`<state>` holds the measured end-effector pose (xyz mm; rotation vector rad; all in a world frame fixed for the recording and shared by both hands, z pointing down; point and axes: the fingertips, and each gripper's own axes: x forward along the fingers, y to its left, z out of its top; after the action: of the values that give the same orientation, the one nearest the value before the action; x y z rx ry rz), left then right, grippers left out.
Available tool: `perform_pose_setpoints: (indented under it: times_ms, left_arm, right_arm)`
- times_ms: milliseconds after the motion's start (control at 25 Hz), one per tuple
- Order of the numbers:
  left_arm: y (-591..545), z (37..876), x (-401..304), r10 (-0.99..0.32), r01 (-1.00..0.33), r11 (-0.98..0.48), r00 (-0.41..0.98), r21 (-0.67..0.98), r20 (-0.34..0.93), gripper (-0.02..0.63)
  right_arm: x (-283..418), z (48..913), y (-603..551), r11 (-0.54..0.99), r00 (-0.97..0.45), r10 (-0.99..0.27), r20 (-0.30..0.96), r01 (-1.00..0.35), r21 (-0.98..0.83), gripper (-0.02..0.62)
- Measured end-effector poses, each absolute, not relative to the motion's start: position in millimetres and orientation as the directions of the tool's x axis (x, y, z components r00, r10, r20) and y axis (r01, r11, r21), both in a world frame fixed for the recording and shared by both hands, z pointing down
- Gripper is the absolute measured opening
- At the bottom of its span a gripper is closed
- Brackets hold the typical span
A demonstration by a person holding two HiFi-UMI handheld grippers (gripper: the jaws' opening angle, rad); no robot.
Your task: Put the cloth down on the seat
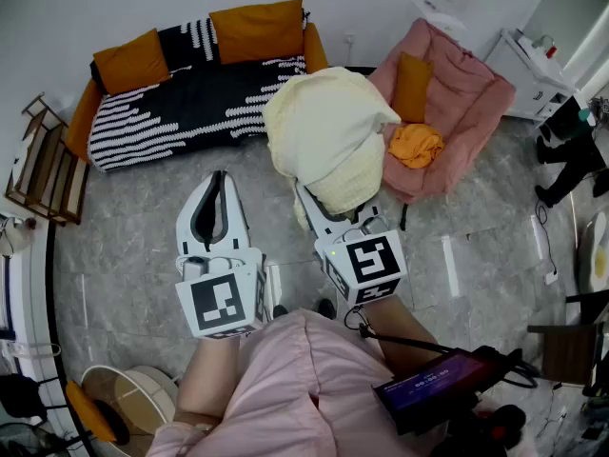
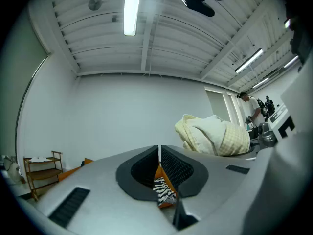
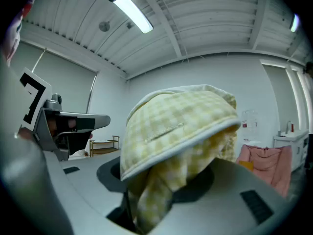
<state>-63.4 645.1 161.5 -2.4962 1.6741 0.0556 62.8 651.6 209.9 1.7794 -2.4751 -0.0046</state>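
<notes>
We hold the left gripper (image 1: pixel 220 181) with jaws pressed together on nothing, pointing toward the striped sofa (image 1: pixel 181 103). Our right gripper (image 1: pixel 306 196) clamps the yellow cloth (image 1: pixel 328 127), clear of the floor (image 1: pixel 124 246), just left of the pink armchair (image 1: pixel 461 103).

The right gripper (image 3: pixel 152 199) had its jaws clamped on the yellow checked cloth (image 3: pixel 178 126), which bulged above them. Left of the cloth showed the left gripper (image 3: pixel 73 124) and a wooden shelf (image 3: pixel 102 145); right of it, a pink armchair (image 3: pixel 266 163).
</notes>
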Motion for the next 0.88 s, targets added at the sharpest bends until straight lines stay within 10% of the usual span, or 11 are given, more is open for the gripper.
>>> perform_pose_setpoints:
  times_ms: [880]
  left_arm:
    - [600,206,-128,-0.912,-0.911,-0.409,0.41,-0.058,-0.008,0.026]
  right_arm:
    - [42,226,612,0.189,-0.187,-0.977,0.1,-0.982,0.015,0.196]
